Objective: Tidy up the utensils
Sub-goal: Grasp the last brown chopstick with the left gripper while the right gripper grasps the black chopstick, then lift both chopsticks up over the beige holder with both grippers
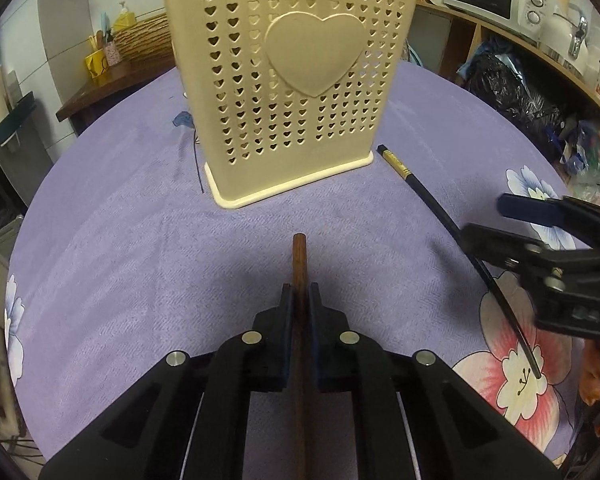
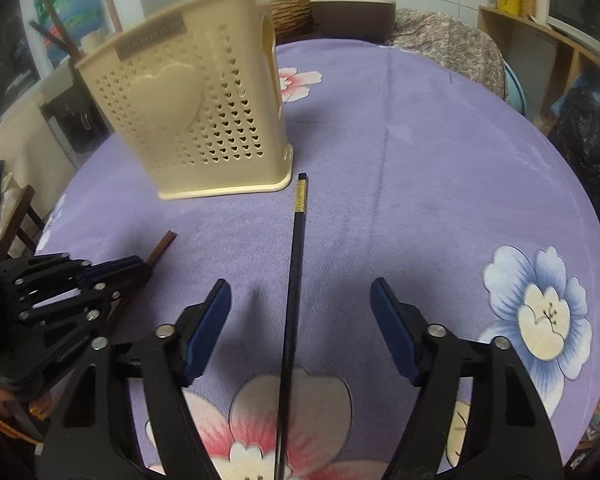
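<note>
A brown wooden stick (image 1: 300, 264) is pinched tight in the left gripper (image 1: 300, 300), just above the purple flowered cloth (image 1: 120, 240). A black chopstick (image 2: 294, 280) is laid flat on the cloth, between the wide-open fingers of the right gripper (image 2: 300, 300). The cream holder (image 1: 288, 92) is stood upright just past both sticks, with the black tip near its corner.

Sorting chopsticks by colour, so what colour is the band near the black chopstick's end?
Gold, on the thin black chopstick, clearest in the right wrist view.
</note>
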Motion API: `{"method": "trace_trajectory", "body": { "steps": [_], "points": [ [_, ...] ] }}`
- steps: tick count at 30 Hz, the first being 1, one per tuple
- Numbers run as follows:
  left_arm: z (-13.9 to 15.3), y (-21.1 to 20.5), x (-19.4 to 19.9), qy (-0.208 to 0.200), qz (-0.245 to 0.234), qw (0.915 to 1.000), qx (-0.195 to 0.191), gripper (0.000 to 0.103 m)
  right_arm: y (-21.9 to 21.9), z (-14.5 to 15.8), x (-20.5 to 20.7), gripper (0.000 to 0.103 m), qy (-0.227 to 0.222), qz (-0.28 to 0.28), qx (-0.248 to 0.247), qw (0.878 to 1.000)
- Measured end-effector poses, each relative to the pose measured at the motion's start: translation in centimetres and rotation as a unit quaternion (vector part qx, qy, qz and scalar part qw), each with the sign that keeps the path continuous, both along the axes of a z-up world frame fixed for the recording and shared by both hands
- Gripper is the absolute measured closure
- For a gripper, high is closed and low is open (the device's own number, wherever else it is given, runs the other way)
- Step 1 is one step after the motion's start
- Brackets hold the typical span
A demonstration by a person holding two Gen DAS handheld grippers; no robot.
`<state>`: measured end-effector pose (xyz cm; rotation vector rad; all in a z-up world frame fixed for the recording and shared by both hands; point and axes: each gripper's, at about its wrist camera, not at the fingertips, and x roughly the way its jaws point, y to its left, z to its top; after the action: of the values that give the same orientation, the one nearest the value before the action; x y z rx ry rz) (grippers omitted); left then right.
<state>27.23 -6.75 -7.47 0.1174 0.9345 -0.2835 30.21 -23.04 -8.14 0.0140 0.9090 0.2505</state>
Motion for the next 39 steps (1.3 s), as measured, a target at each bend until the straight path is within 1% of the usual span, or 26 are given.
{"method": "trace_trajectory", "body": {
  "steps": [1,4,5,6,7,11,13,15,16,18,20,23,29,35,39],
  "points": [
    [0.0,0.1,0.0,0.0,0.0,1.0,0.0,0.094,0.3,-0.2,0.4,0.038,0.001,0.0,-0.007,1.0],
    [0.0,0.0,0.1,0.002,0.002,1.0,0.0,0.094,1.3,-0.6,1.9,0.048,0.005,0.002,-0.025,1.0],
    [0.1,0.0,0.2,0.002,0.002,1.0,0.001,0.094,1.5,-0.7,2.3,0.053,0.007,0.001,-0.028,1.0],
    [0.1,-0.1,0.2,0.002,0.002,1.0,0.001,0.094,1.6,-0.8,2.7,0.055,0.009,0.0,-0.031,0.999],
    [0.1,0.0,0.2,0.002,0.002,1.0,0.001,0.094,1.8,-1.0,3.2,0.055,0.014,0.0,-0.033,0.999],
    [0.1,0.1,0.5,0.004,0.002,1.0,0.003,0.094,2.3,-1.1,4.4,0.059,0.005,-0.005,-0.051,0.999],
    [0.1,0.0,0.7,0.004,0.004,1.0,0.006,0.093,2.5,-1.2,5.0,0.062,0.004,-0.009,-0.051,0.999],
    [0.1,0.0,1.0,0.003,0.007,0.9999,0.01,0.093,2.6,-1.1,5.7,0.073,0.005,-0.013,-0.053,0.998],
    [0.1,-0.1,1.1,0.001,0.008,0.9999,0.012,0.093,2.7,-1.1,5.9,0.076,0.006,-0.014,-0.054,0.998],
    [0.0,-0.4,1.1,-0.005,0.006,0.9998,0.019,0.093,3.0,-1.1,6.3,0.089,0.008,-0.011,-0.059,0.998],
    [0.0,-0.6,1.1,-0.008,0.004,0.9996,0.026,0.094,3.4,-1.0,6.4,0.095,0.011,-0.011,-0.067,0.998],
    [0.0,-0.7,1.0,-0.011,0.005,0.9995,0.029,0.095,3.8,-1.0,5.9,0.095,0.006,-0.01,-0.074,0.997],
    [0.0,-0.7,0.7,-0.013,0.006,0.9995,0.028,0.095,2.9,-0.9,4.7,0.095,0.006,-0.015,-0.046,0.999],
    [-0.1,-0.8,0.5,-0.018,0.007,0.9995,0.027,0.095,1.7,0.6,3.1,0.095,-0.016,-0.019,-0.014,1.0],
    [0.1,-0.6,0.4,-0.015,0.004,0.9998,0.013,0.095,1.4,2.3,0.7,0.095,-0.047,-0.014,0.003,0.999]
  ]
}}
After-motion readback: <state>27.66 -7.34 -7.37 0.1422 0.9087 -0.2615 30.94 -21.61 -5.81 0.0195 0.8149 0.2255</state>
